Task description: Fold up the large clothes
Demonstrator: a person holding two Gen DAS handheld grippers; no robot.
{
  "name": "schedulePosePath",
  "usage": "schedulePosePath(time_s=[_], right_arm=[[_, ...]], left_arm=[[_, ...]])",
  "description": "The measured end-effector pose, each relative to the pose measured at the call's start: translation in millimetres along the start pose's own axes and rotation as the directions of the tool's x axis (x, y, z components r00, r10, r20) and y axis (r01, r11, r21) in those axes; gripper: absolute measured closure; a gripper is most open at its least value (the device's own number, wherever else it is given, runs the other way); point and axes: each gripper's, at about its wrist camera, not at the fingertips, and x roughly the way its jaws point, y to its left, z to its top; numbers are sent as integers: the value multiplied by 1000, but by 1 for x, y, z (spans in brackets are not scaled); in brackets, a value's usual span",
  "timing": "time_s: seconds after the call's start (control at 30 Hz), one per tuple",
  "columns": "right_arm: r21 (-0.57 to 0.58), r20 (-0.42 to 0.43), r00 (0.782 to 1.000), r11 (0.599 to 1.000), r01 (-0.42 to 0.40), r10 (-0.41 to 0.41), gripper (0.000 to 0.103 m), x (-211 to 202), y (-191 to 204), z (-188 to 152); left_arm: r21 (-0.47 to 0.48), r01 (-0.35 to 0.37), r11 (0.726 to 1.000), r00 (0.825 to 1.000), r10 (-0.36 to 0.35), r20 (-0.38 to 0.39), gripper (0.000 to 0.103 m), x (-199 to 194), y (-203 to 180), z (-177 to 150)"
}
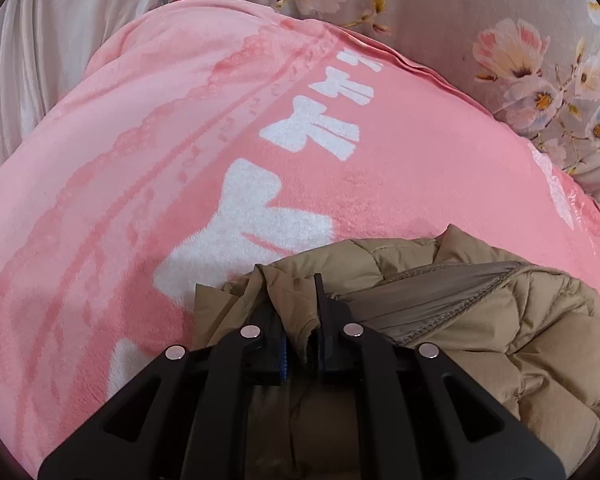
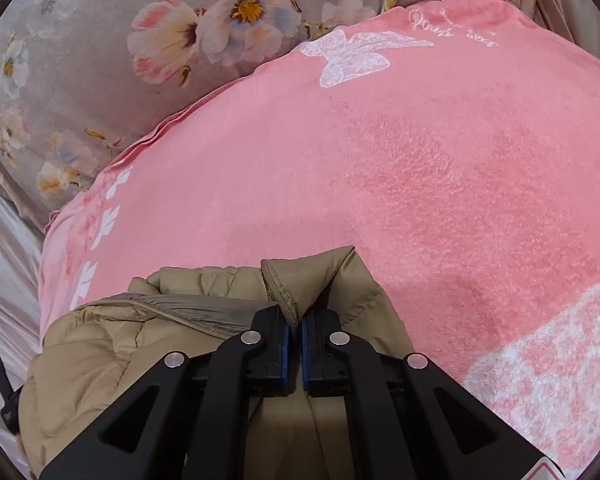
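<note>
The left gripper pinches a fold of a tan quilted puffer jacket, fingers nearly closed on the fabric; the jacket bunches just ahead and to its right on a pink fleece blanket. The right gripper clamps the jacket's stitched hem between almost-touching blue pads, floral bedding beyond, upper left.

A bedroom in a home is shown. A bed is covered by a pink fleece blanket printed with white bows, beyond which a grey floral bedsheet is seen. Pale pleated curtains are visible at the side.
</note>
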Motion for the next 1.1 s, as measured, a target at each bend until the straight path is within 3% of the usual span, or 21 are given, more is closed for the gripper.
schedulePosePath(time_s=[0.07,0.1,0.17,0.2,0.23,0.27,0.33,0.47,0.53,0.6,0.73,0.93,1.1], right_arm=[[13,-13,999,999,-34,34,98,-4,-3,3],[24,-12,999,999,-43,44,91,-12,-6,5],[51,31,999,998,-39,38,68,-40,-15,10],[59,64,998,998,-26,23,54,-54,-18,12],[68,108,994,998,-8,1,53,-73,-23,16],[68,140,990,998,14,-24,53,-91,-27,19],[47,186,982,998,36,-44,57,-117,-22,22],[-126,217,975,992,-12,40,79,-139,45,17],[-233,172,981,971,-43,85,89,-132,90,5],[-336,108,985,938,-88,131,92,-113,139,-14],[-451,70,993,891,-53,94,94,-80,186,-36],[-457,20,1000,889,26,-18,94,-24,178,-35],[-417,-12,1000,909,13,-20,98,-4,162,-41]], left_arm=[[-22,24,999,1000,-23,8,91,-9,6,2],[-29,25,999,1000,-25,17,84,-18,9,4],[-27,-2,1000,996,5,90,62,-53,19,11],[-23,-37,999,990,40,136,37,-69,22,14],[-18,-85,996,974,87,209,30,-93,27,19],[2,-115,993,959,111,261,30,-115,29,25],[35,-163,986,949,147,280,30,-142,23,37],[123,-61,991,963,26,270,30,-166,-26,42],[175,33,984,977,-69,202,30,-153,-64,34],[208,91,974,986,-117,116,33,-126,-101,21],[240,76,968,996,-83,19,38,-75,-140,4],[221,20,975,1000,-16,-24,40,-28,-147,-4],[219,8,976,1000,-5,-15,39,-14,-144,-11]])
